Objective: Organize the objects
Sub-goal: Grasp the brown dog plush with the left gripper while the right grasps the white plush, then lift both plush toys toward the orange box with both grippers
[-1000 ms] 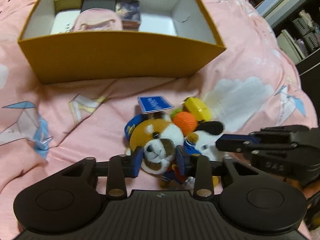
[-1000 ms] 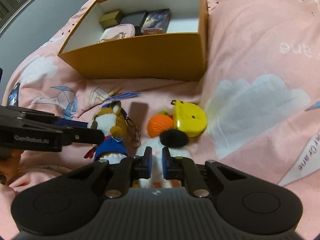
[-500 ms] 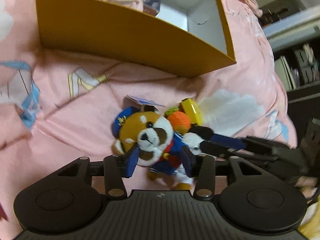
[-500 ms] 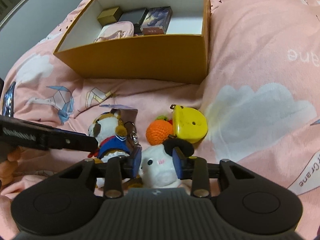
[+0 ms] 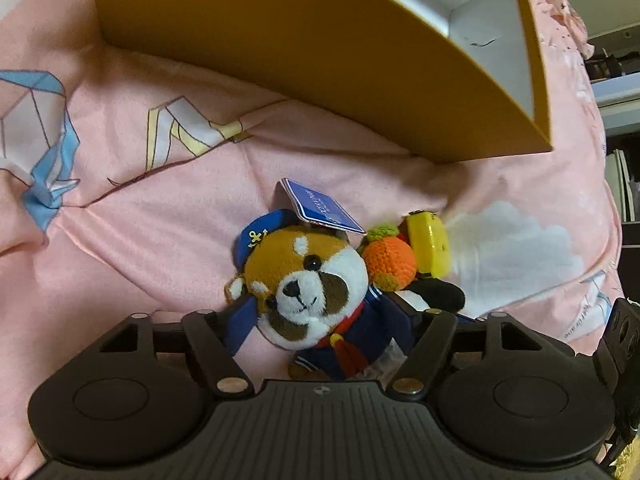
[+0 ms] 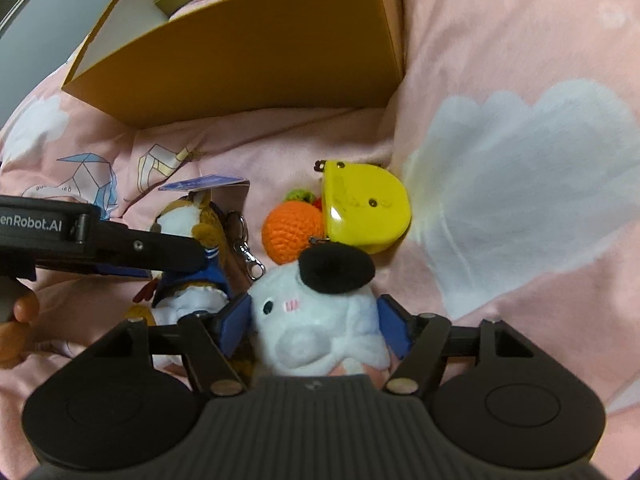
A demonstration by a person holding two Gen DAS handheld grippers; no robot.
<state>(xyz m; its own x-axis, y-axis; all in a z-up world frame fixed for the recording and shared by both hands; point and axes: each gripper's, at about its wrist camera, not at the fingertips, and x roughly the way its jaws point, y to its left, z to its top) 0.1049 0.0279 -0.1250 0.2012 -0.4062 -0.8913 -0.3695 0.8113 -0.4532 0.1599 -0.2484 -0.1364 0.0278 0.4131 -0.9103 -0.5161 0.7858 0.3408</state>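
A red panda plush (image 5: pixel 308 284) in a blue sailor suit with a blue tag (image 5: pixel 320 208) lies on the pink bedspread. My left gripper (image 5: pixel 320 320) is open, its fingers on either side of the plush's body. A white plush (image 6: pixel 316 320) with a black beret lies between the open fingers of my right gripper (image 6: pixel 314 328). The red panda also shows in the right wrist view (image 6: pixel 192 236), behind the left gripper's finger (image 6: pixel 120 248). An orange crocheted ball (image 6: pixel 290 232) and a yellow case (image 6: pixel 364 208) lie just beyond.
An open orange cardboard box (image 6: pixel 248 48) with white inside stands on the bed beyond the toys; small boxes and a pink pouch lie in it. The box also fills the top of the left wrist view (image 5: pixel 320 52). Shelves stand past the bed's right edge.
Both grippers have moved lower and closer to the toys. The right gripper has opened wide around the white plush. The left gripper now straddles the red panda's body.
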